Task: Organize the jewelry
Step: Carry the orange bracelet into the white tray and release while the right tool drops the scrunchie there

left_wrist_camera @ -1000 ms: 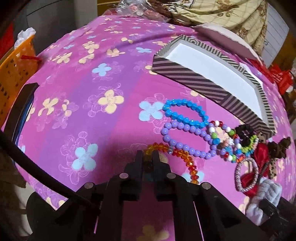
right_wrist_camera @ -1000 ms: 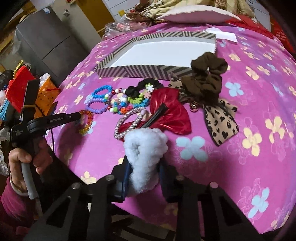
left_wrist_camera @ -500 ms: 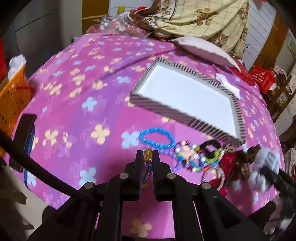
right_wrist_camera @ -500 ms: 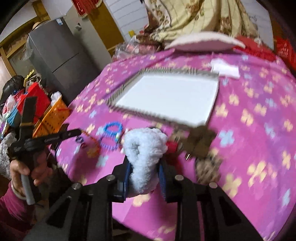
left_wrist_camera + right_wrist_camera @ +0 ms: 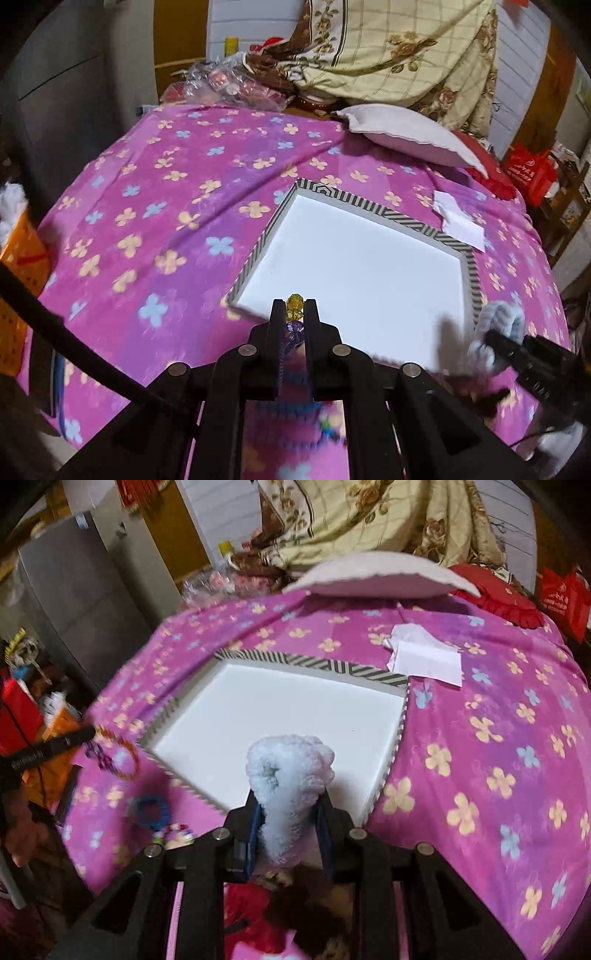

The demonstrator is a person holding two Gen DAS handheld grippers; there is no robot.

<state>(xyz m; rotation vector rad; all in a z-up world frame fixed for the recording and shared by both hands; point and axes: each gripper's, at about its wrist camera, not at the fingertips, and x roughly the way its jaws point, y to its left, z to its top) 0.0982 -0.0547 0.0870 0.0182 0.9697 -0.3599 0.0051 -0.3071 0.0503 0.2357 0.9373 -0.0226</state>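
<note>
My left gripper (image 5: 294, 314) is shut on an orange and purple beaded bracelet (image 5: 295, 307), lifted just short of the near left corner of a white tray with a striped rim (image 5: 255, 251). The same bracelet (image 5: 118, 755) dangles from that gripper in the right wrist view. My right gripper (image 5: 290, 805) is shut on a fluffy white scrunchie (image 5: 290, 771), held above the tray's (image 5: 397, 738) near edge. The scrunchie (image 5: 496, 334) also shows at the right of the left wrist view. A blue bead bracelet (image 5: 149, 810) and more beaded pieces lie below on the pink flowered cover.
A red bow (image 5: 247, 915) and a dark brown scrunchie (image 5: 299, 908) lie under my right gripper. A folded white paper (image 5: 424, 657) rests past the tray's far right corner. A pale pillow (image 5: 410, 133) and a heaped blanket (image 5: 388, 48) sit at the back. An orange basket (image 5: 16, 280) stands left.
Both grippers have risen from the pile of jewelry and moved forward toward the tray. The beaded bracelet and the white scrunchie came up with them; the pile now lies below and behind.
</note>
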